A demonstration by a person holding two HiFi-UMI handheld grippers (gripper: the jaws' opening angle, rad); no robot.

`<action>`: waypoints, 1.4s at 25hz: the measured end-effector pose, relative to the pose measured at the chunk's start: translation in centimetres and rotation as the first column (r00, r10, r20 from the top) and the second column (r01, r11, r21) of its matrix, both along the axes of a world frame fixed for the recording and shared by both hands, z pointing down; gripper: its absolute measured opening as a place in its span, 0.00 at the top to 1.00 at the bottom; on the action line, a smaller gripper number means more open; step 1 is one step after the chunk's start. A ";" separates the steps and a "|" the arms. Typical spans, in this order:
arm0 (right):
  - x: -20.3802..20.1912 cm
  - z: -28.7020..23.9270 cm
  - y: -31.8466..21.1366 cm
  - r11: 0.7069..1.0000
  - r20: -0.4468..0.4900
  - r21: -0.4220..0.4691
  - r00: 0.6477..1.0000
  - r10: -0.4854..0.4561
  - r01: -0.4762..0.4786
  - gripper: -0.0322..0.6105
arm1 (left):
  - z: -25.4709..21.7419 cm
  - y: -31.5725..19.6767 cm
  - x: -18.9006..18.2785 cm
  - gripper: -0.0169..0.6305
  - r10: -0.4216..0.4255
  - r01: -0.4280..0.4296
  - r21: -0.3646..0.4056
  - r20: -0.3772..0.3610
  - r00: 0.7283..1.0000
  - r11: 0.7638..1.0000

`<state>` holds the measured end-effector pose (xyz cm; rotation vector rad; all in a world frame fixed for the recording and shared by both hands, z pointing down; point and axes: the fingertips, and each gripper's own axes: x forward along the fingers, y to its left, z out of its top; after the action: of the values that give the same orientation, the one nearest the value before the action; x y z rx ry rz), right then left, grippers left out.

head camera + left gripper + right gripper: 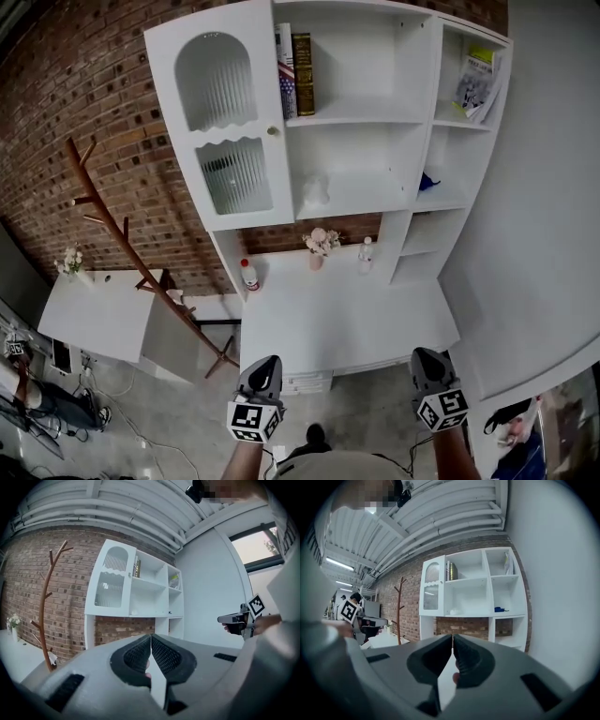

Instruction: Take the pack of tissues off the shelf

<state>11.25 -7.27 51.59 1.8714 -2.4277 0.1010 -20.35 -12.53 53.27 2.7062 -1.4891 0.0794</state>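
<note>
A white shelf unit (412, 122) stands against the brick wall ahead. In its middle open compartment lies a small white soft-looking pack (316, 190), which I take for the tissues; it also shows as a small white lump (453, 612) in the right gripper view. My left gripper (265, 361) and right gripper (424, 354) are held side by side low in the head view, well short of the unit and pointing at it. The left gripper (150, 637) has its jaws together with nothing between them. The right gripper (453, 637) is likewise shut and empty.
Books (293, 73) stand on the top shelf, a magazine (478, 82) leans at upper right, and a blue item (427, 181) lies below it. A flower vase (322, 242) and two bottles (248, 274) stand on the counter (347, 323). A wooden coat stand (122, 234) and a white table (103, 314) are at the left.
</note>
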 end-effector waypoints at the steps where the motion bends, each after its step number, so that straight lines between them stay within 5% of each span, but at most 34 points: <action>1: -0.3 0.0 -0.6 1.000 0.000 -0.001 1.000 0.004 -0.004 0.90 | 0.1 -0.7 -0.3 0.93 0.003 -0.003 -0.002 0.000 1.000 1.000; 21: -2.6 0.9 -6.8 0.998 -0.012 -0.047 0.999 0.035 -0.036 0.90 | 0.5 -8.3 -1.2 0.94 0.060 -0.060 -0.025 -0.001 0.998 0.998; 35: 1.8 0.0 -15.2 0.992 -0.004 -0.013 0.992 -0.123 0.123 0.90 | 0.1 -11.4 3.9 0.93 -0.051 0.051 0.004 -0.004 0.999 0.999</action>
<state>13.01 -22.47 51.64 1.7096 -2.5255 0.1050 -16.46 -23.88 53.33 2.6683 -1.5581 0.0691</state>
